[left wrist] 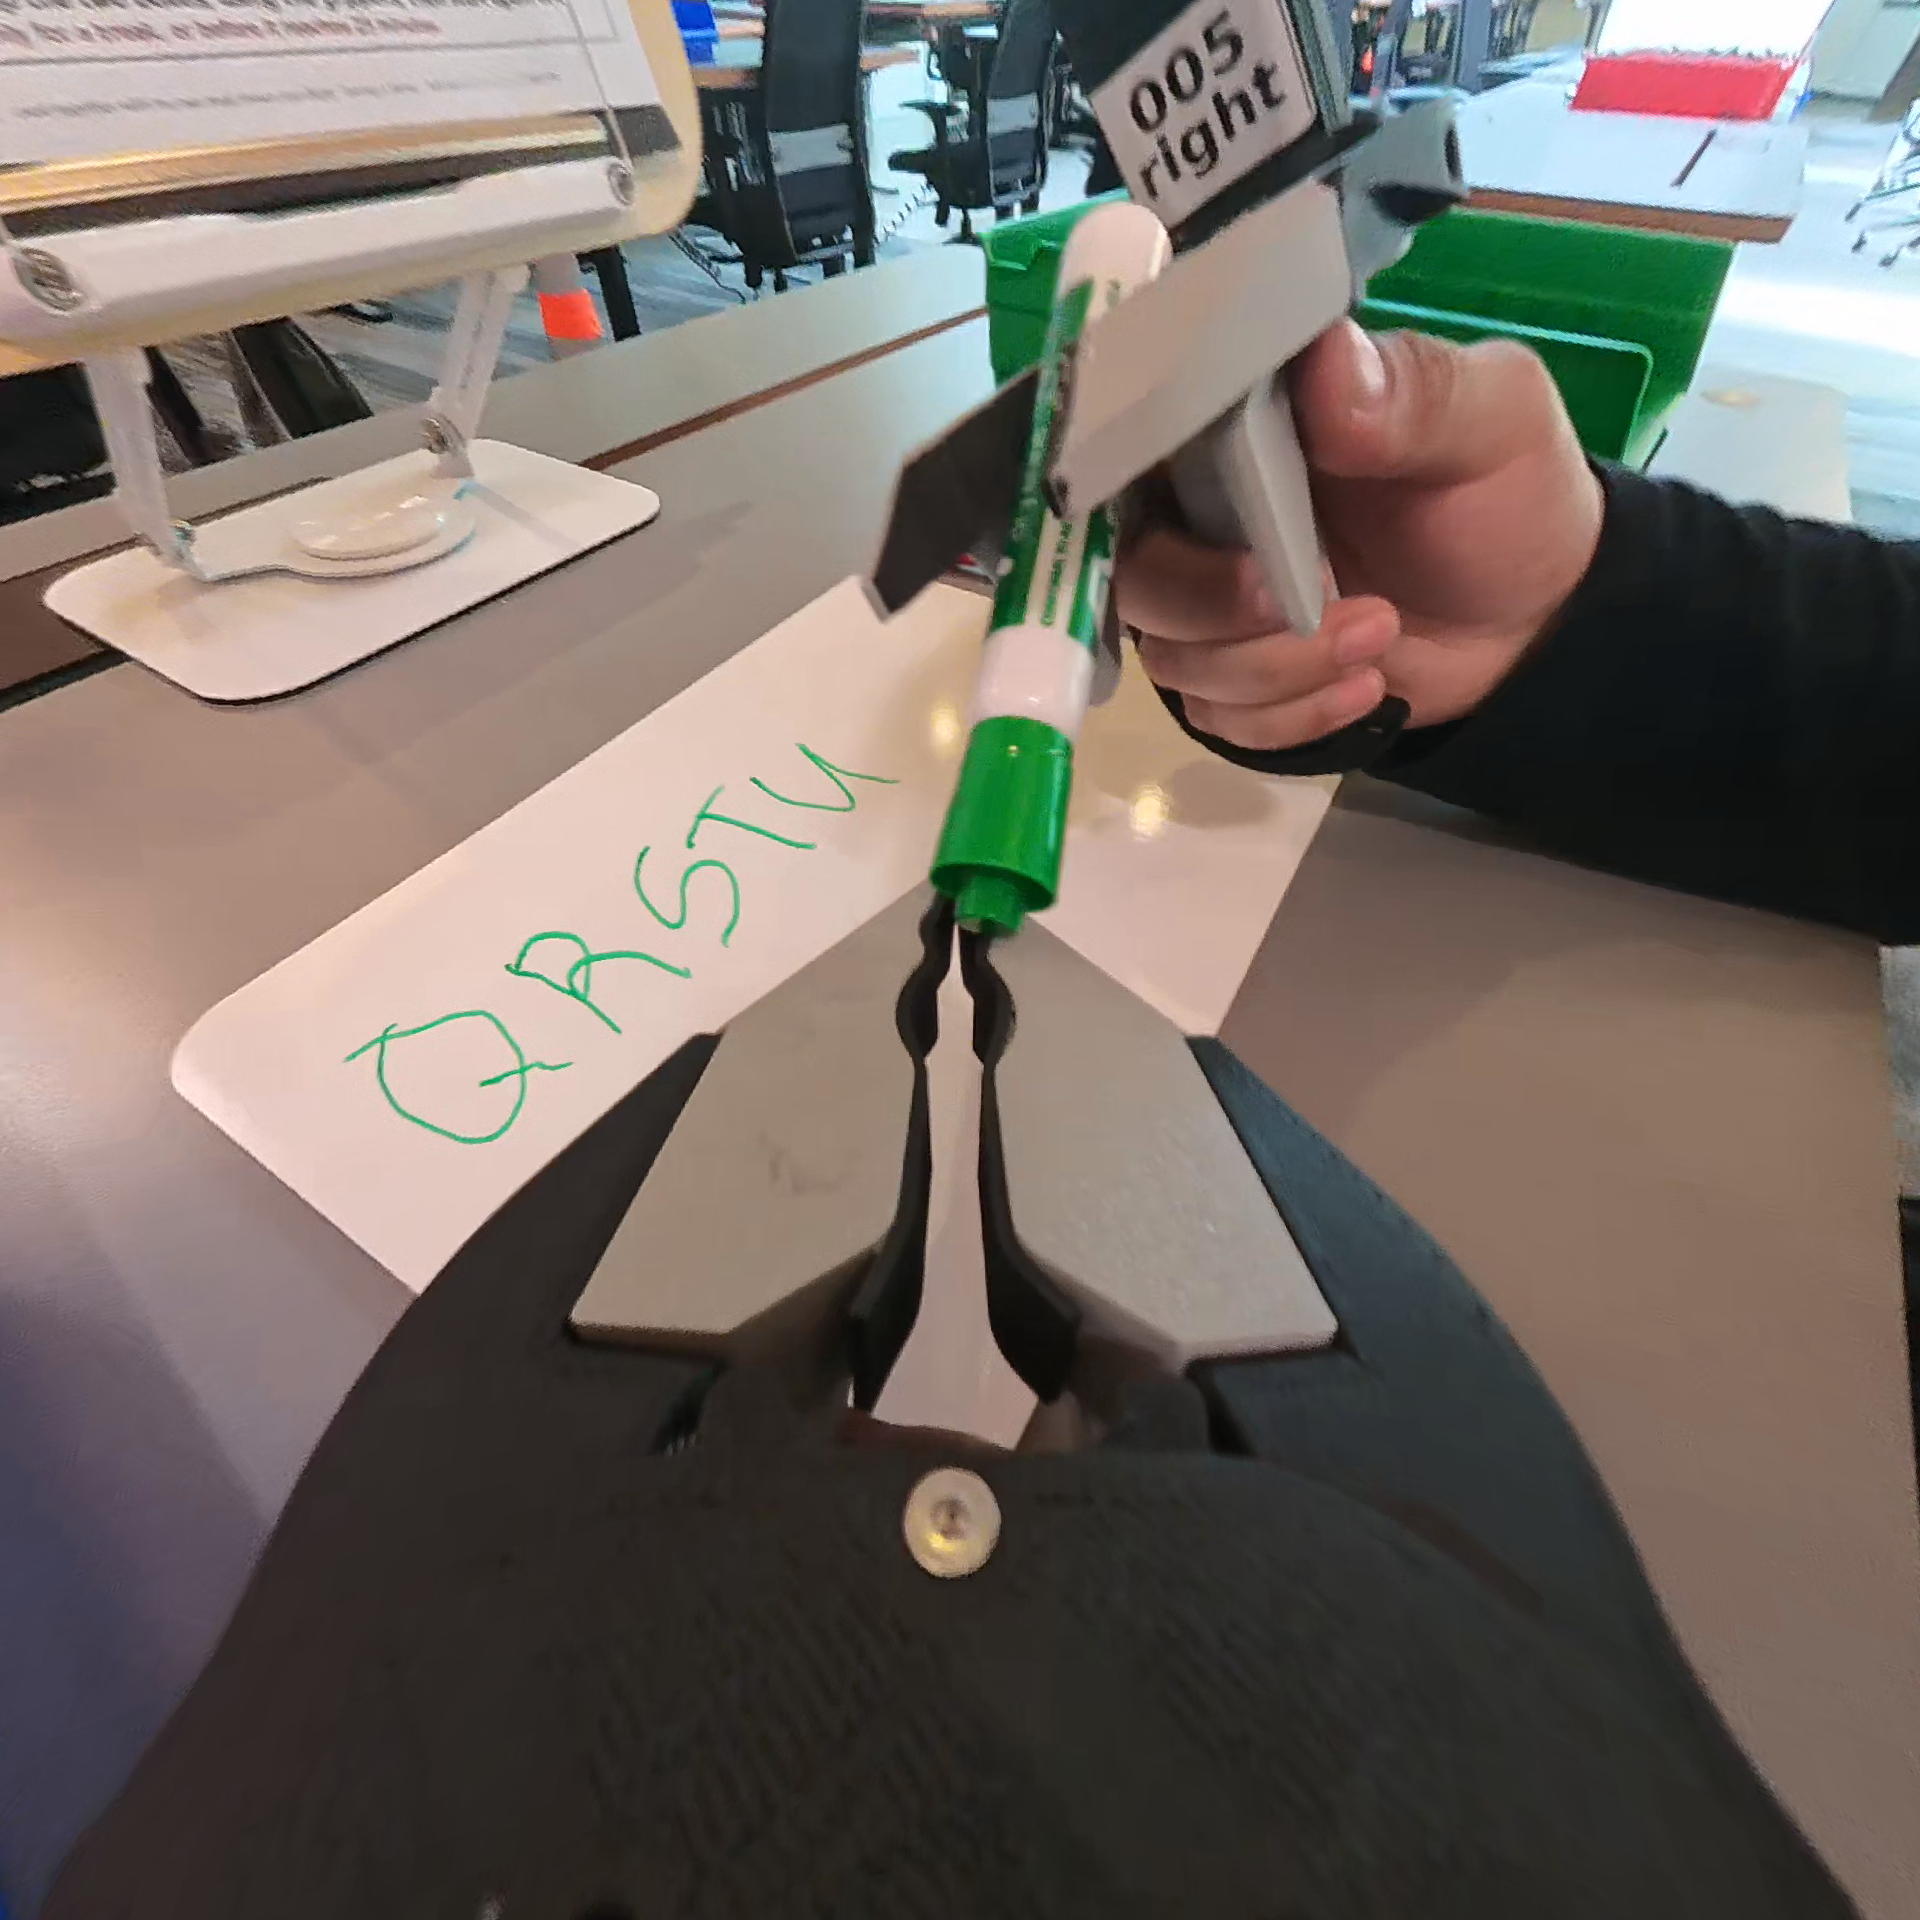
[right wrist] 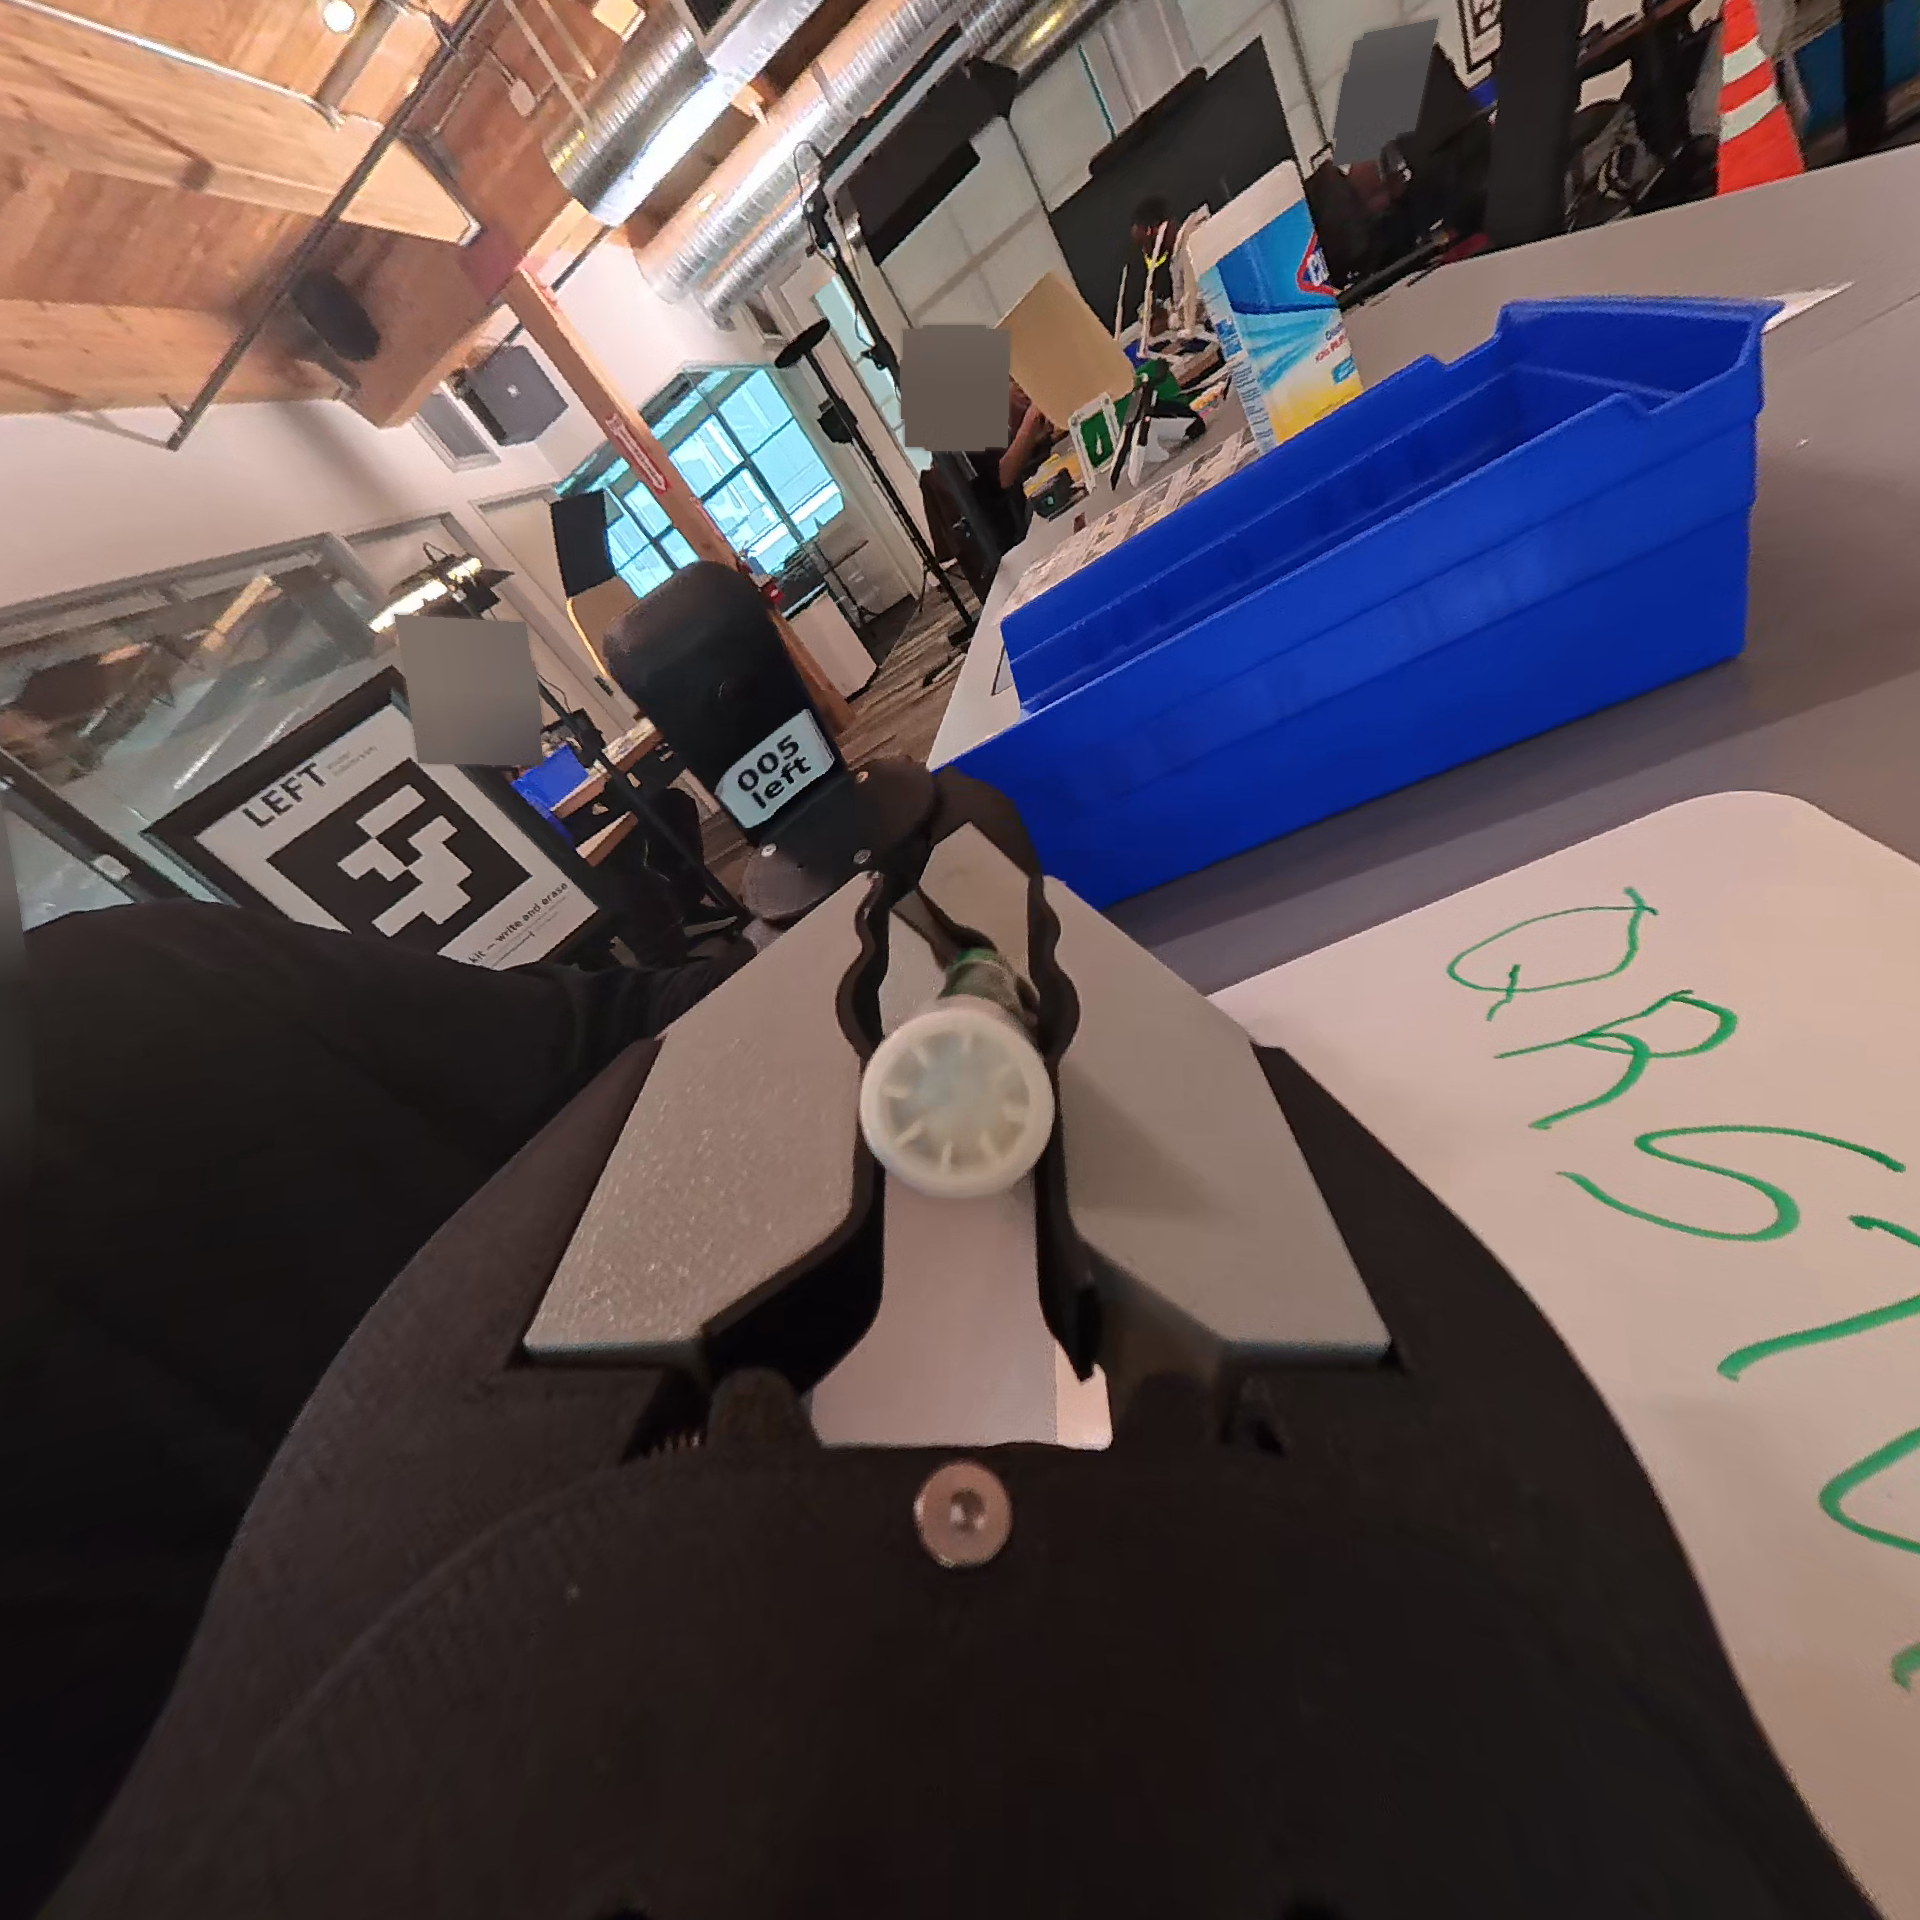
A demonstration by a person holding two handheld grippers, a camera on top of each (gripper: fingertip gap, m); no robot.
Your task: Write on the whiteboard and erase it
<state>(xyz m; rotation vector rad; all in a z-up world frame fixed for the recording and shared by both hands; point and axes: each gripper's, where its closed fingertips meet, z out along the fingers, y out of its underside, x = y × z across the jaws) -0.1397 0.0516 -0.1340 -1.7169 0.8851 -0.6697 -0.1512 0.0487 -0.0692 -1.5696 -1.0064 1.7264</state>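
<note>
Left gripper (left wrist: 961,930), nearest the lens in the left wrist view, has its two black fingers drawn narrowly together, pinching the small nub at the end of the green cap (left wrist: 1003,831) of a marker. Right gripper (left wrist: 1023,509), held by a person's hand (left wrist: 1382,540) in a dark sleeve, clamps the green-and-white barrel of that dry-erase marker (left wrist: 1049,499), which slants down toward the left gripper, cap end lowest, white butt end uppermost. Cap seated on the barrel, a white collar showing just above it. In the right wrist view the marker's white ribbed butt (right wrist: 956,1117) faces the lens between the right gripper's fingers (right wrist: 1044,966), with the left gripper (right wrist: 925,862) just beyond the far end. Whiteboard (left wrist: 312,1049) lies flat on the grey table (left wrist: 1558,1143) beneath both tools, bearing a row of green handwritten letters (left wrist: 623,935); the marker is lifted clear of it. Farther off: a white tablet stand (left wrist: 343,582) with a clipped sheet, a green bin (left wrist: 1538,312), and, in the right wrist view, a blue bin (right wrist: 1403,644) beside the board.
</note>
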